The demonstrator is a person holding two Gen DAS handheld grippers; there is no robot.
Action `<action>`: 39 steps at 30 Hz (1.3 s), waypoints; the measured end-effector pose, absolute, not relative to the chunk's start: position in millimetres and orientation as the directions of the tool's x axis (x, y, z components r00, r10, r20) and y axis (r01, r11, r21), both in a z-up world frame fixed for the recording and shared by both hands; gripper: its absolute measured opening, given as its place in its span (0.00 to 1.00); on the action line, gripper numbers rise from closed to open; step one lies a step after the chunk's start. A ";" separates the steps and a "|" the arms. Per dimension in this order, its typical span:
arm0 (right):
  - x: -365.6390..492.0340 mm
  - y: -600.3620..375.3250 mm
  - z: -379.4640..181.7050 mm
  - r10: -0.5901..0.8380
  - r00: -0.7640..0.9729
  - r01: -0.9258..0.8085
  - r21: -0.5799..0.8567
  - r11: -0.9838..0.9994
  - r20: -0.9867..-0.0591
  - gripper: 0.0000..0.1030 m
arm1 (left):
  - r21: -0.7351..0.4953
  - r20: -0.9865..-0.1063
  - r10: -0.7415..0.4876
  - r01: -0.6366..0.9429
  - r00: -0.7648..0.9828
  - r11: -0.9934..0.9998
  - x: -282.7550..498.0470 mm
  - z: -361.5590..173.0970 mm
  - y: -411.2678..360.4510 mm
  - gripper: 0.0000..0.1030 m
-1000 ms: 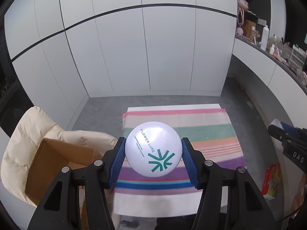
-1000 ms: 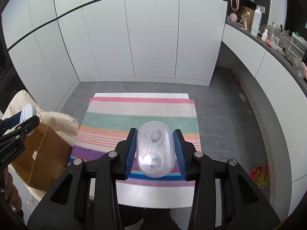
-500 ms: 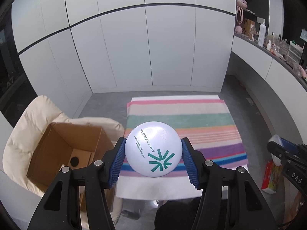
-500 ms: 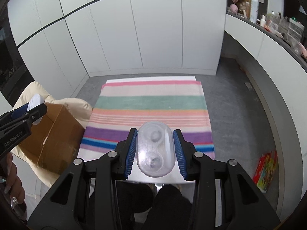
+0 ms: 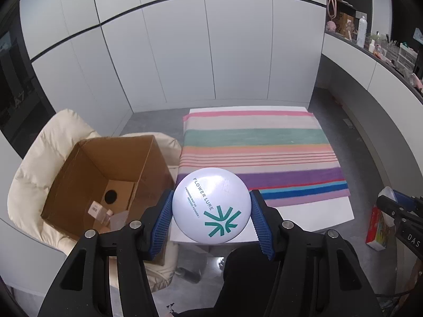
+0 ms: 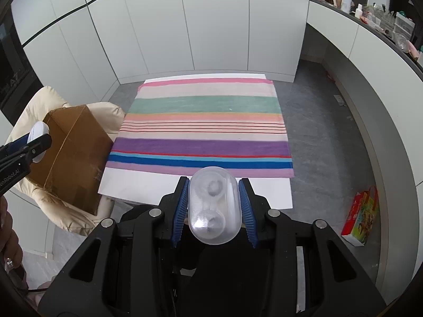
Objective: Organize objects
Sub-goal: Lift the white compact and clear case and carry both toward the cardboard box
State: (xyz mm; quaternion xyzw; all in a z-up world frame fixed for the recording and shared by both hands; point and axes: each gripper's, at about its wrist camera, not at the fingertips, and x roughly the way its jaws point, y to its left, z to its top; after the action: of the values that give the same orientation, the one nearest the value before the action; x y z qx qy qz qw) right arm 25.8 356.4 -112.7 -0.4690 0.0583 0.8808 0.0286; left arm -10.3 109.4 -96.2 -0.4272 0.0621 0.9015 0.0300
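Note:
My left gripper (image 5: 210, 206) is shut on a round white compact (image 5: 206, 198) printed with green lettering and a green star mark. It hangs over the near edge of the table, just right of an open cardboard box (image 5: 87, 169). The box sits on a cream padded chair (image 5: 34, 163) and holds a few small items at its bottom. My right gripper (image 6: 213, 200) is shut on a clear oval plastic case (image 6: 212, 203), held above the table's near edge. In the right wrist view the left gripper (image 6: 37, 142) with the compact shows at the far left, beside the box (image 6: 71, 155).
A striped cloth (image 6: 206, 124) covers most of the white table (image 6: 148, 182). A colourful carton (image 6: 361, 215) lies on the grey floor to the right. White cabinet walls stand behind, and a cluttered shelf (image 6: 370, 13) runs along the upper right.
Both grippers drew back toward the near side and sank a little, each keeping its object. The open box and its inside came into the left wrist view.

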 end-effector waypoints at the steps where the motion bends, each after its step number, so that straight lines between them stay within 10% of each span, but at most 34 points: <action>1: 25.7 354.5 -112.1 -0.002 -0.557 -0.102 0.071 -0.992 -0.830 0.38 | 0.083 -0.777 0.002 -0.105 -0.629 -0.991 -11.1 -97.3 106.7 0.57; 39: 11.4 120.3 -115.2 -0.309 -0.450 0.443 0.091 -0.892 -0.838 0.38 | 0.068 -0.818 -0.235 0.318 -0.525 -0.946 73.7 -117.9 -111.8 0.57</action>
State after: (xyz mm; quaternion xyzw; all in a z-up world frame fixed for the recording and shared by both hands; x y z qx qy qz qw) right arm 11.4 120.3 -115.2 -0.4755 -0.0705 0.8485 -0.2214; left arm 73.7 -111.8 -117.9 -0.4609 -0.0447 0.8720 -0.1587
